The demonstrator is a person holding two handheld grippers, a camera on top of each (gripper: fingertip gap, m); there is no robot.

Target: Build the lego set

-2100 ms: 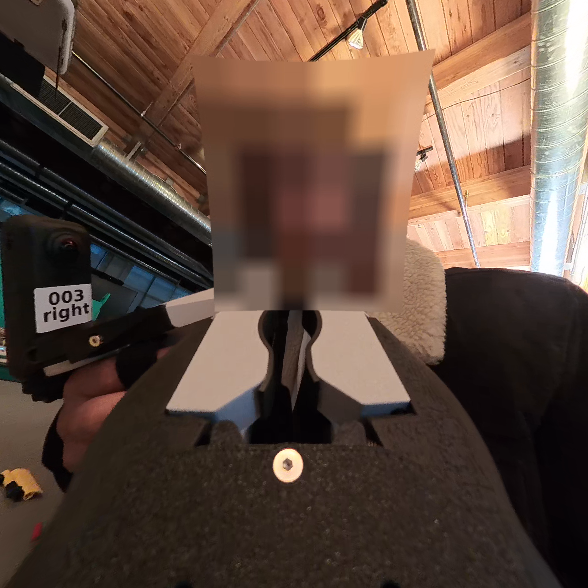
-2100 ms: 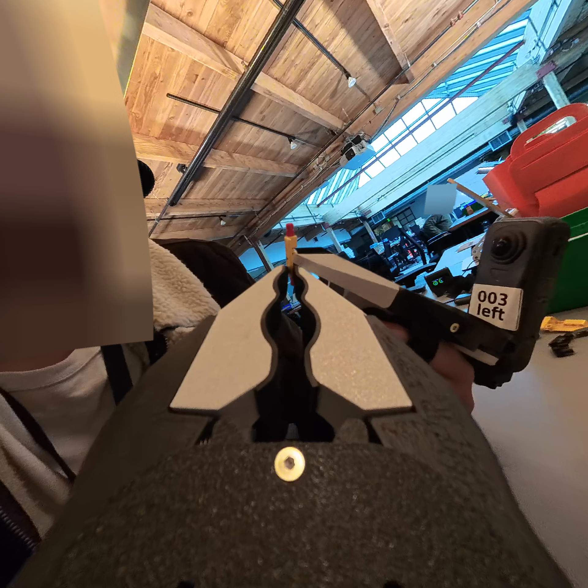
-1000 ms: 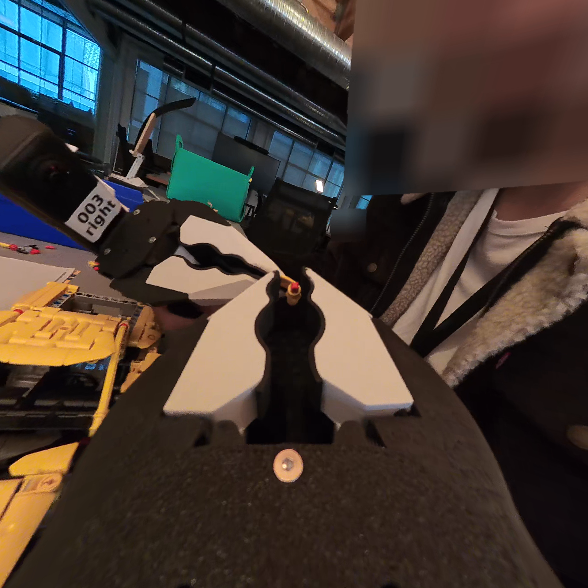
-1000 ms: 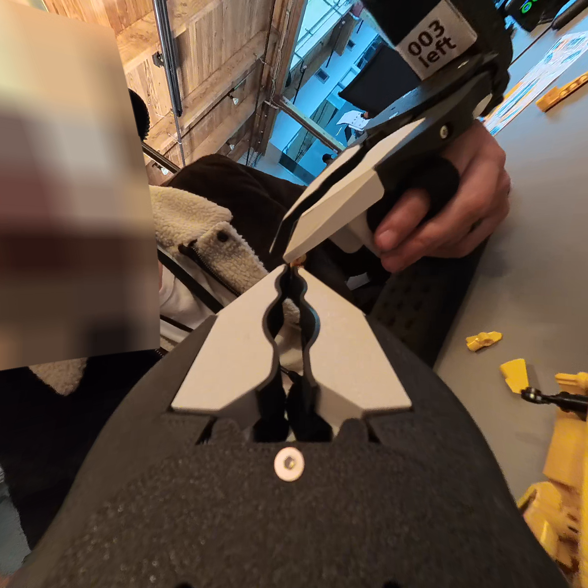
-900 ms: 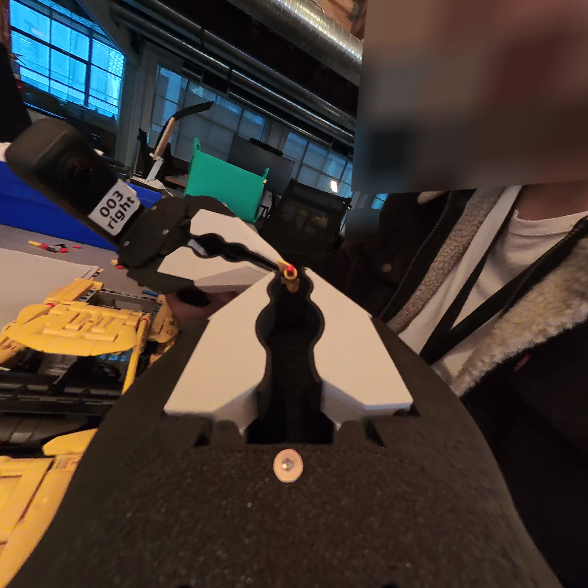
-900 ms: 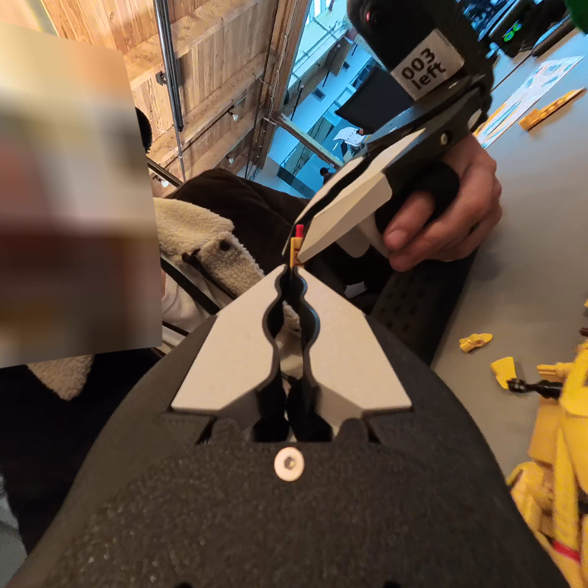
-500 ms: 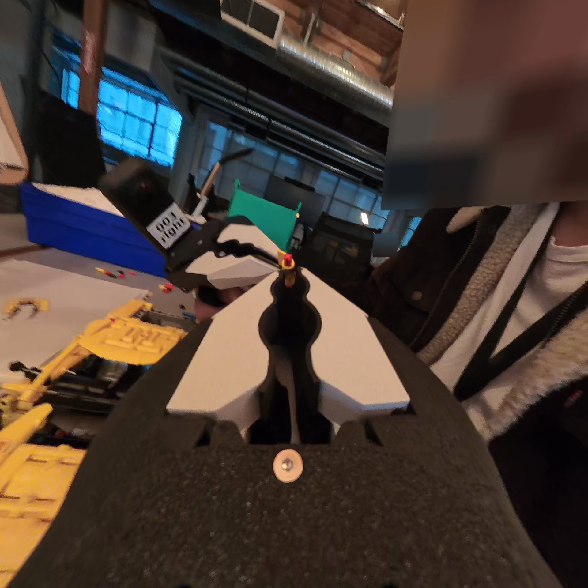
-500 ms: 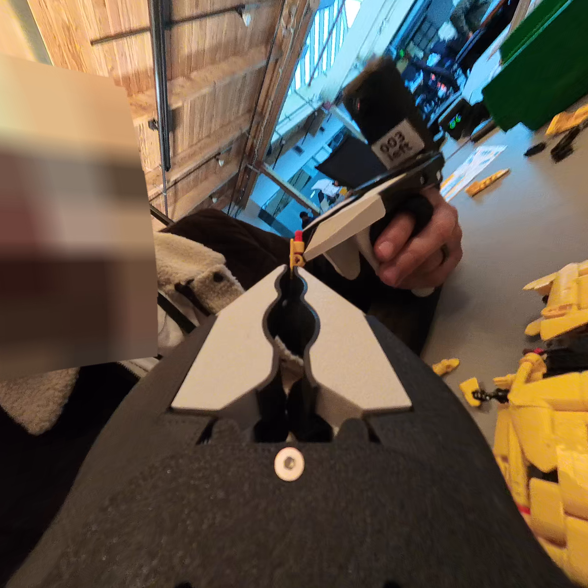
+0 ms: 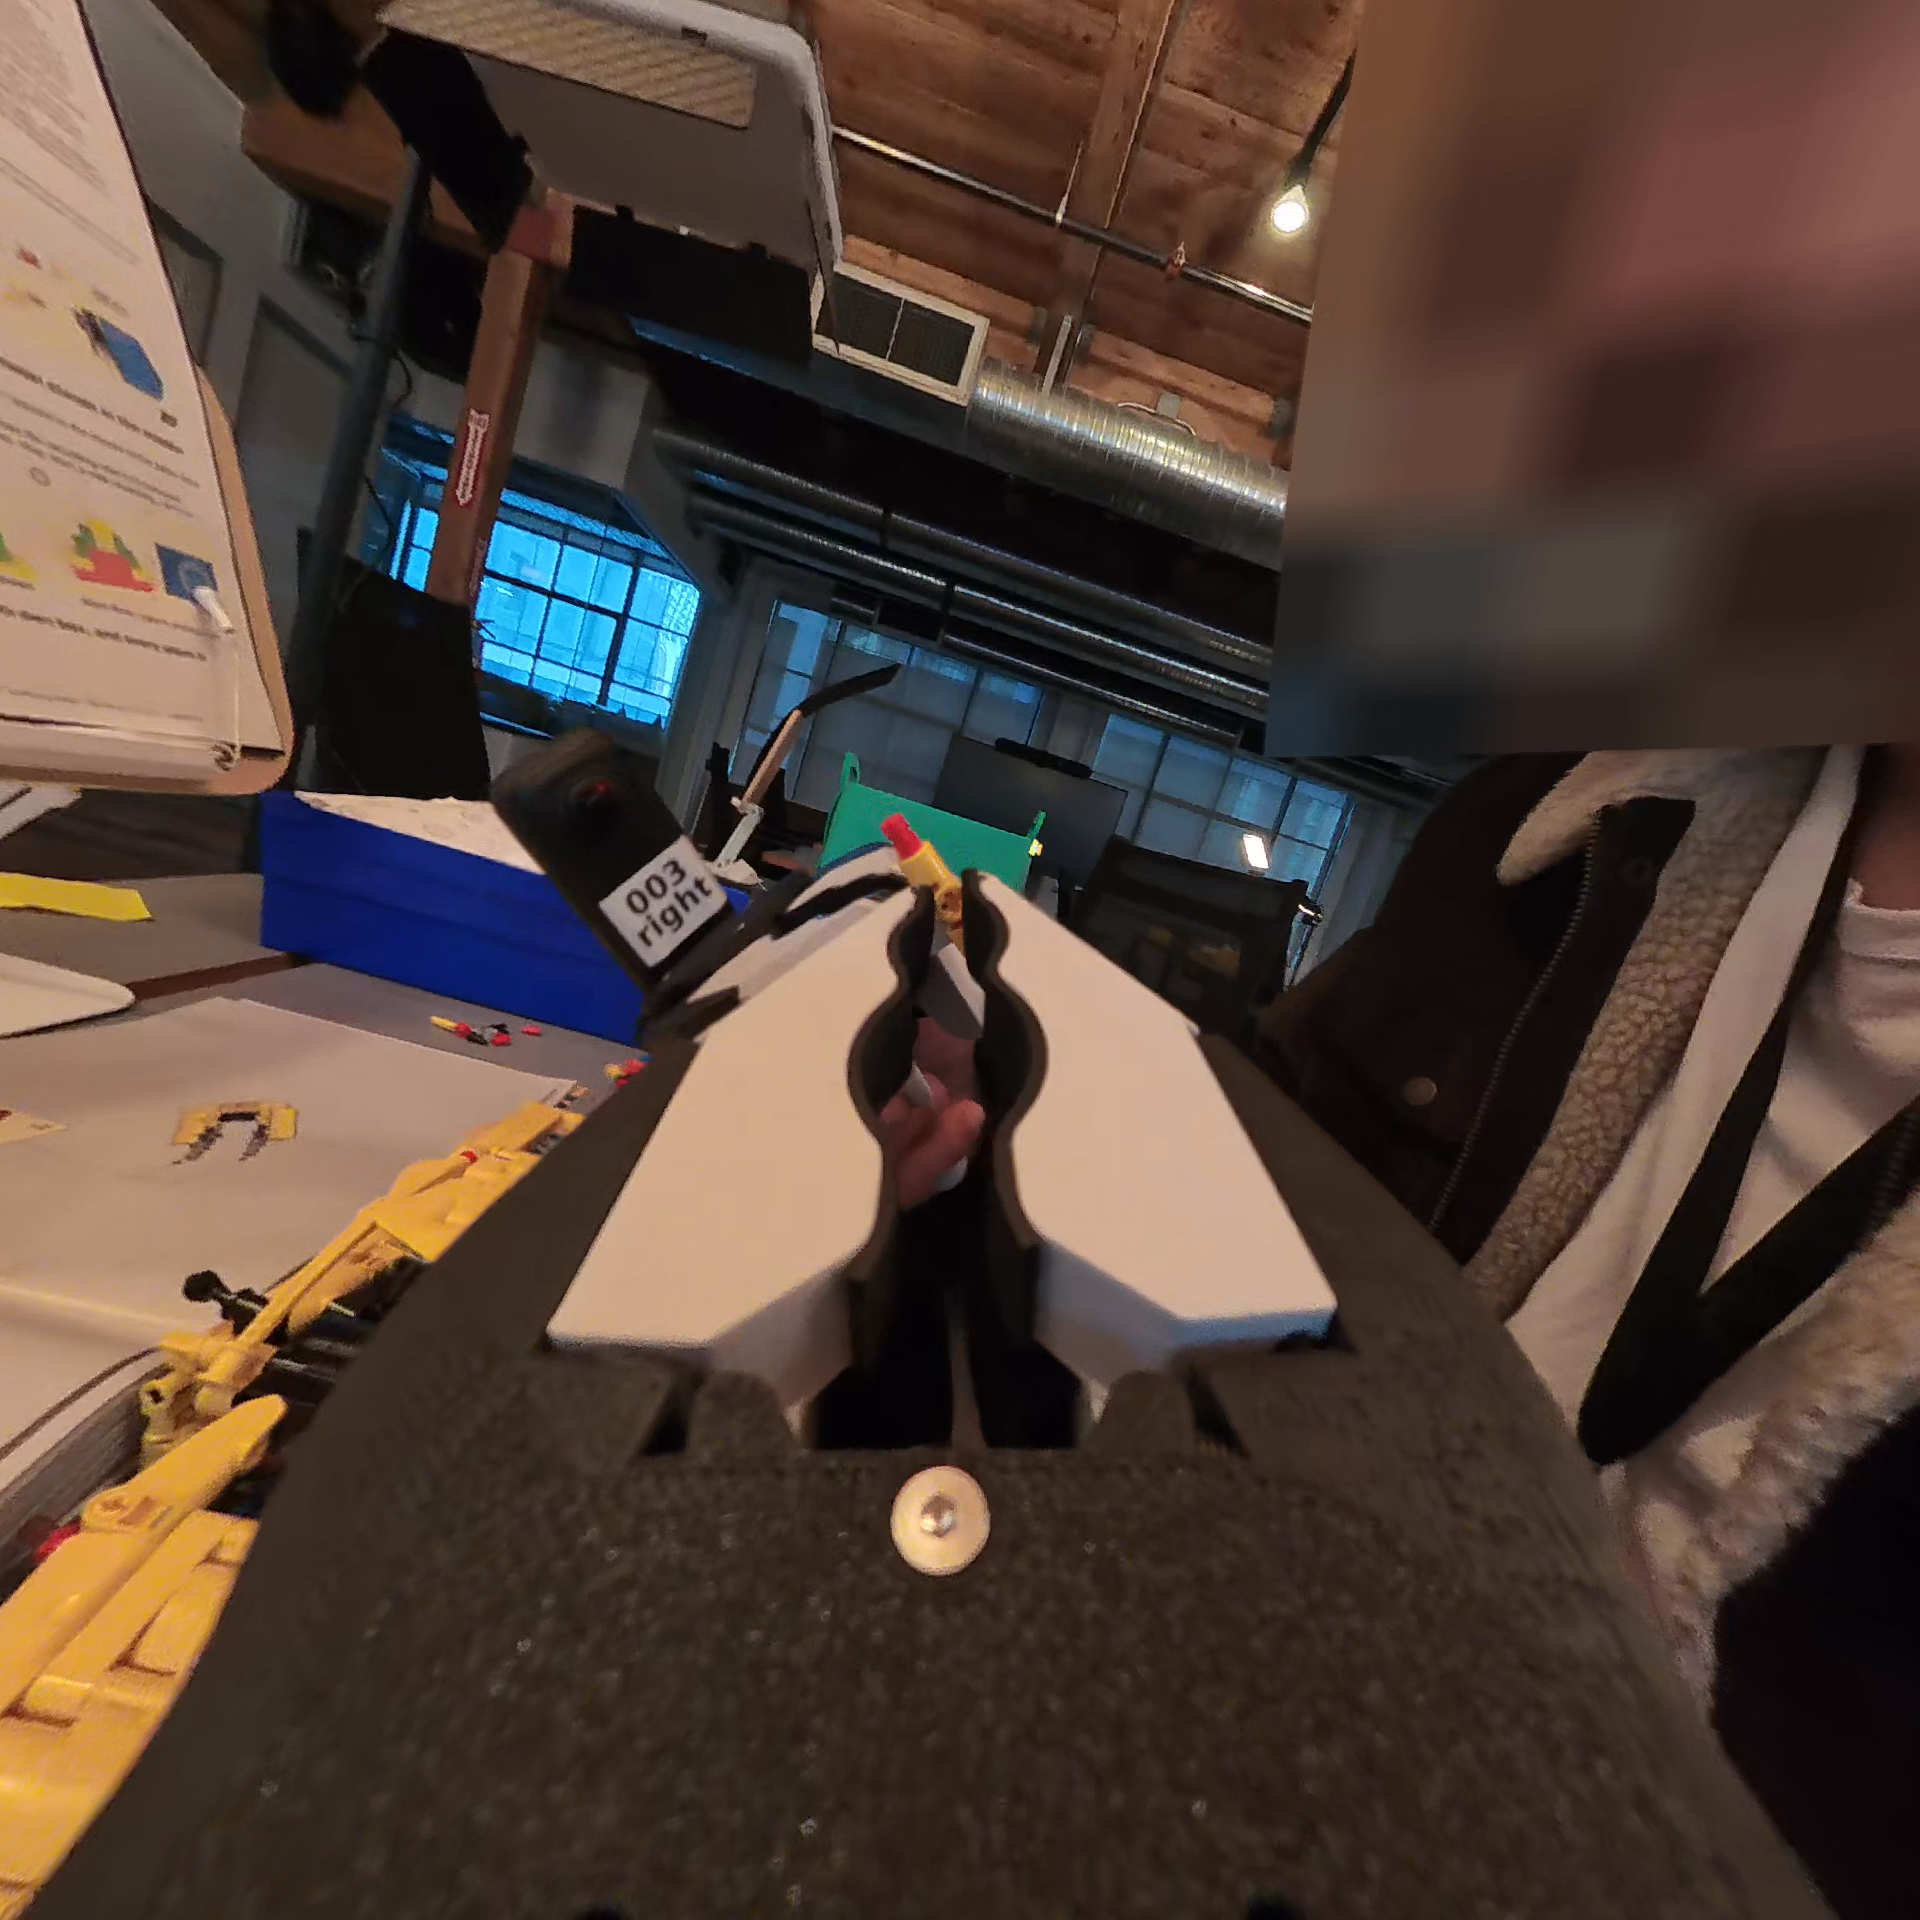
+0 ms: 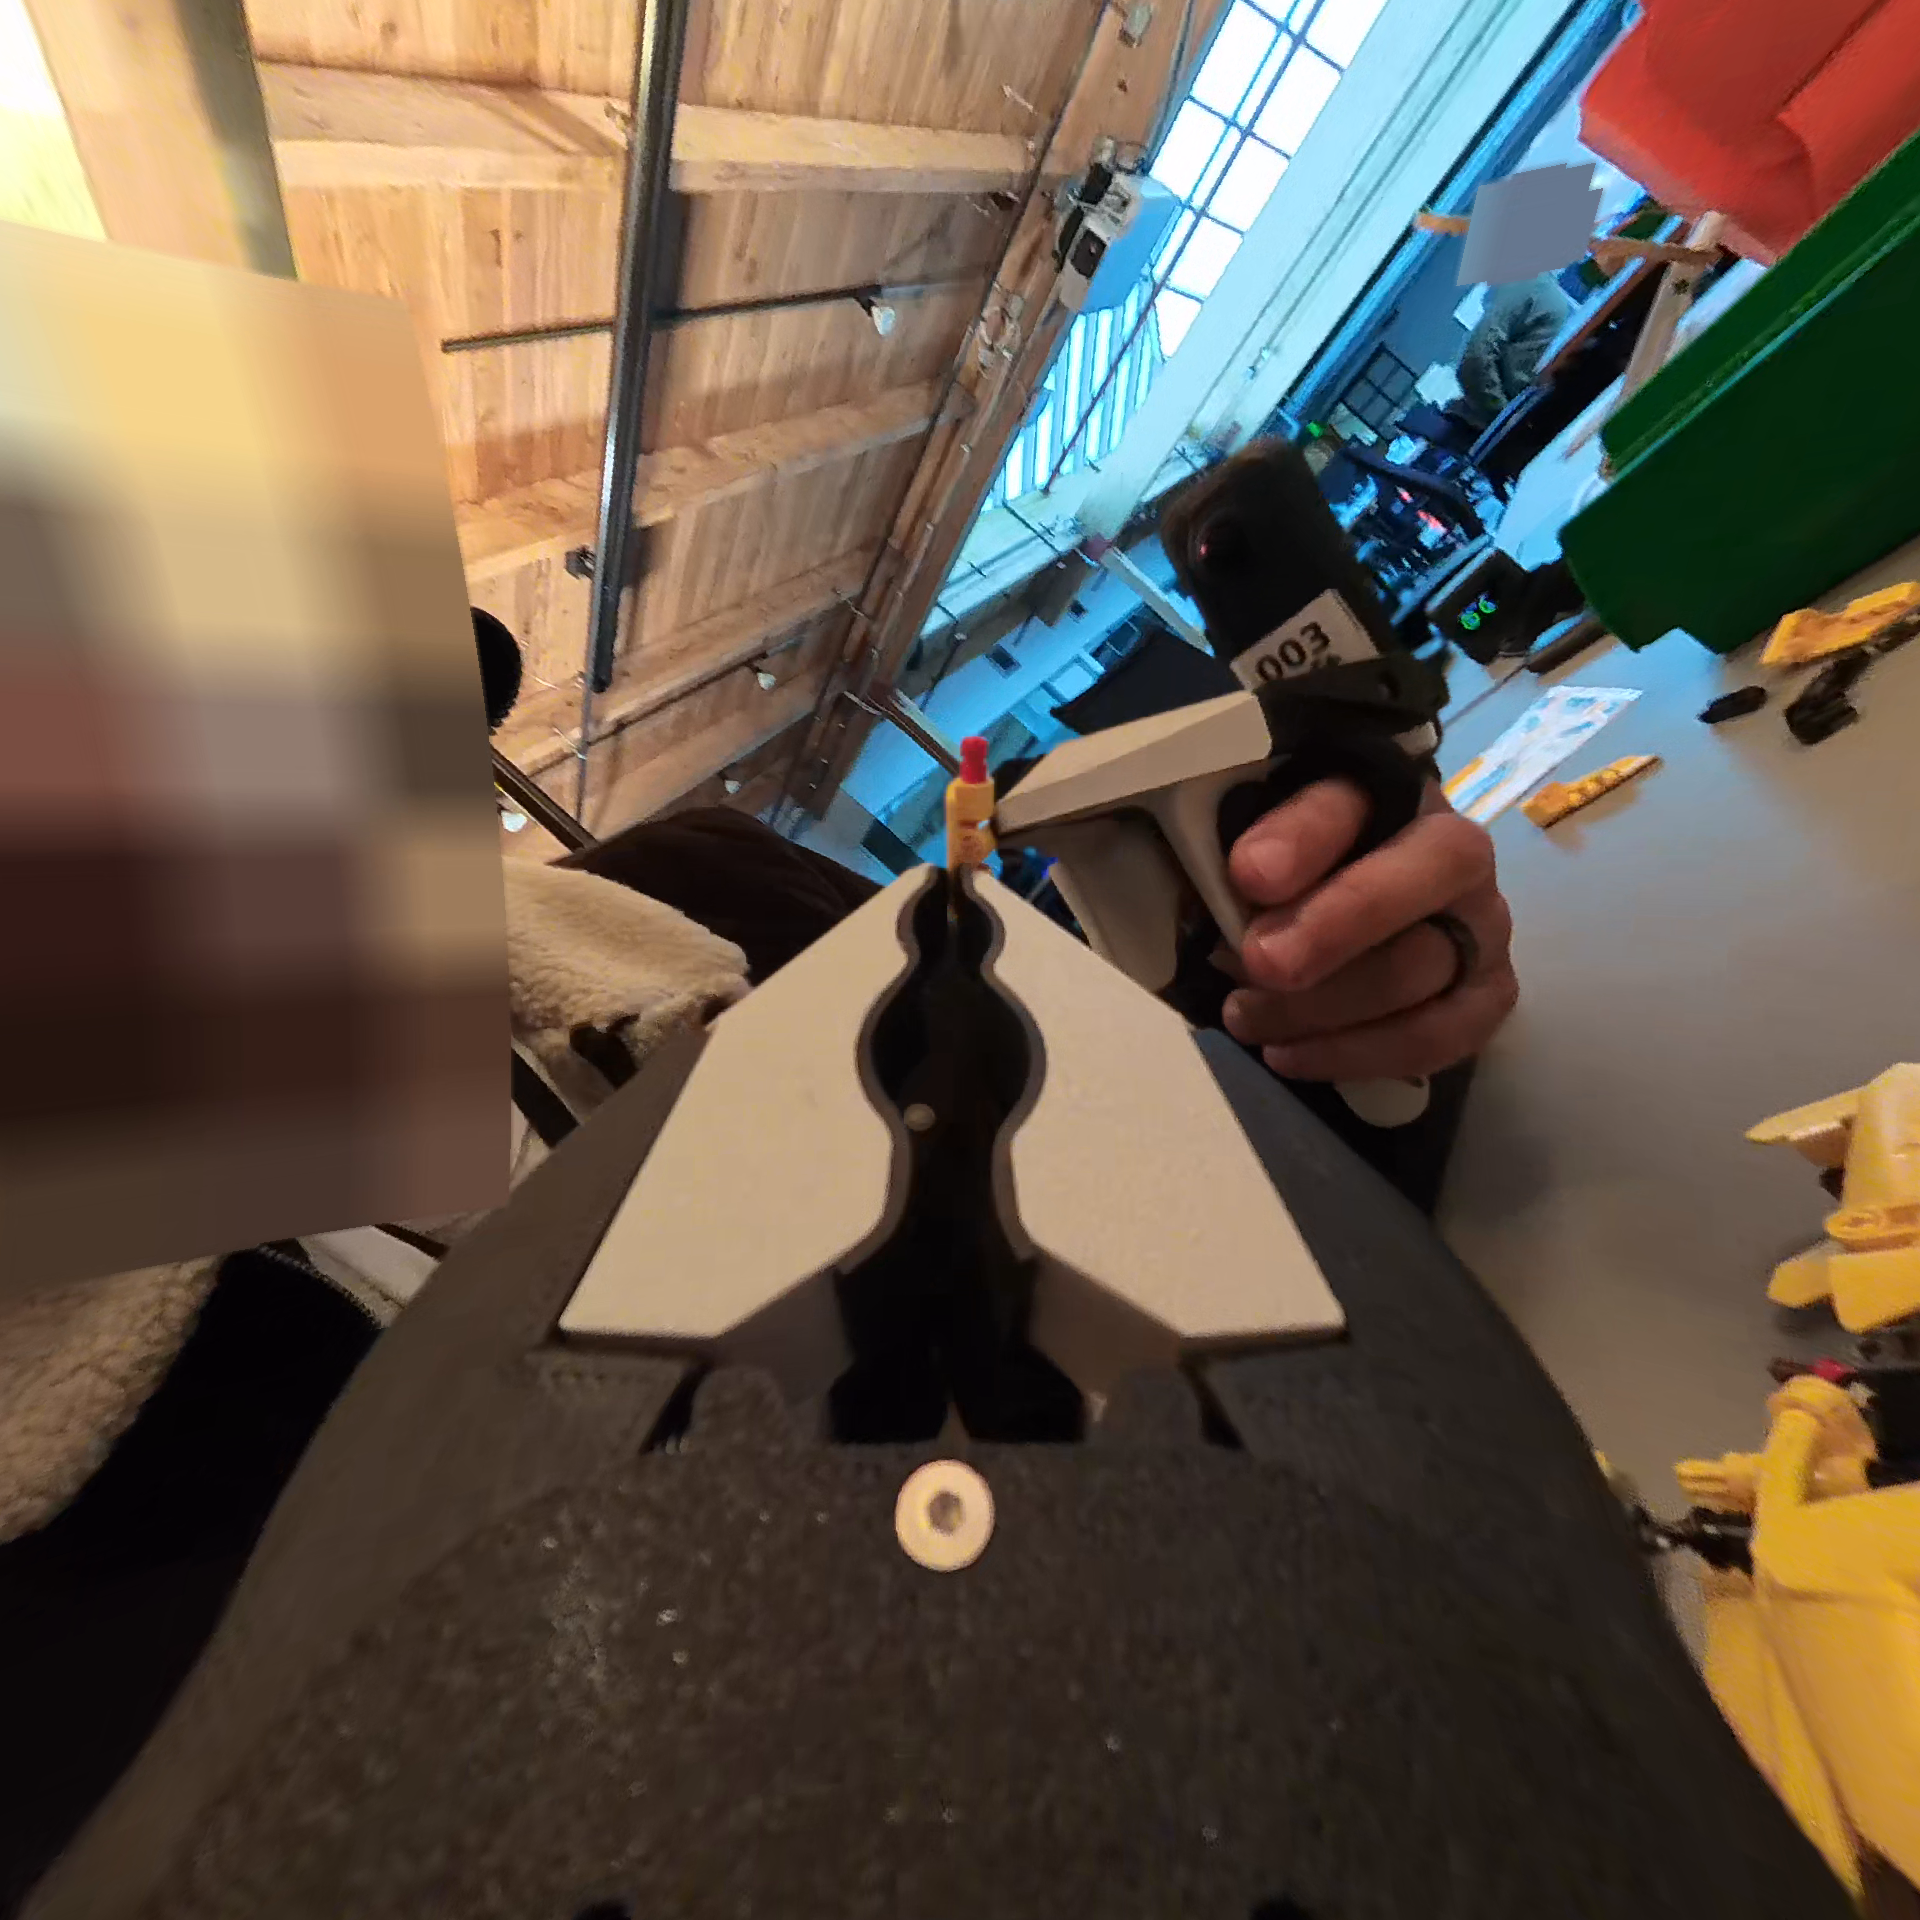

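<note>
A small yellow piece with a red pin [image 9: 920,862] is held in the air, close to the person's chest, where both grippers meet. My left gripper [image 9: 940,899] is shut, with the yellow piece between its fingertips. In the right wrist view the piece [image 10: 969,805] stands up from my right gripper [image 10: 961,883], which is shut on its lower stem. The left gripper [image 10: 1003,821] pinches the piece from the right side there. The right gripper [image 9: 831,904] shows just behind the left one. The big yellow lego model [image 9: 208,1403] lies on the table at lower left.
The yellow model also shows at the right edge [image 10: 1849,1247]. A printed instruction sheet [image 9: 208,1143], loose small pieces [image 9: 478,1029] and a blue bin [image 9: 416,914] lie beyond. A booklet stands at upper left [image 9: 94,416]. A green bin [image 10: 1766,499] is far right.
Both grippers have stayed together at the small piece and have tilted down from the ceiling toward the table. The right gripper has drawn a little farther from the left camera.
</note>
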